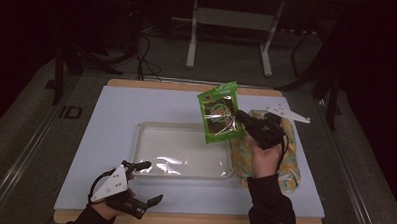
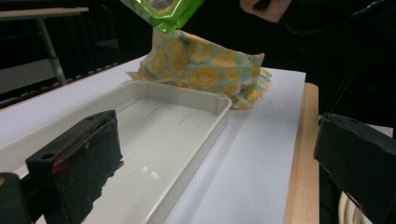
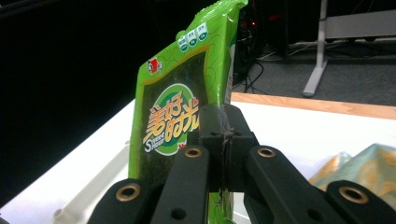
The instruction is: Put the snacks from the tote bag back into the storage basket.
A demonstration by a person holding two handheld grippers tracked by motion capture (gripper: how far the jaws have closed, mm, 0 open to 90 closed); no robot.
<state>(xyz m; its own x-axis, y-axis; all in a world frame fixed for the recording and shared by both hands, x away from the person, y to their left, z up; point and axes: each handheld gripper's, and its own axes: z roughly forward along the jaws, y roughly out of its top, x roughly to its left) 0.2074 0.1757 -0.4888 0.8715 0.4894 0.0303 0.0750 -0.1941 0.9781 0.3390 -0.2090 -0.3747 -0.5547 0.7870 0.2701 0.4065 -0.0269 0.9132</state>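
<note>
Right gripper (image 1: 240, 116): raised over the tray's (image 1: 144, 162) right end, jaws clamped on the packet (image 1: 219, 112). Packet: green, printed, upright, tilted, above tray. Left gripper (image 1: 149, 183): low by table edge, jaws apart, empty.

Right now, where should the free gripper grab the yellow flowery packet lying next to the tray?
Probably the yellow packet's flat sealed end nearest the person, coming in from the front table edge. It lies flat beside the tray, so only its thin edges fit between jaws. The left gripper is open and free.
</note>
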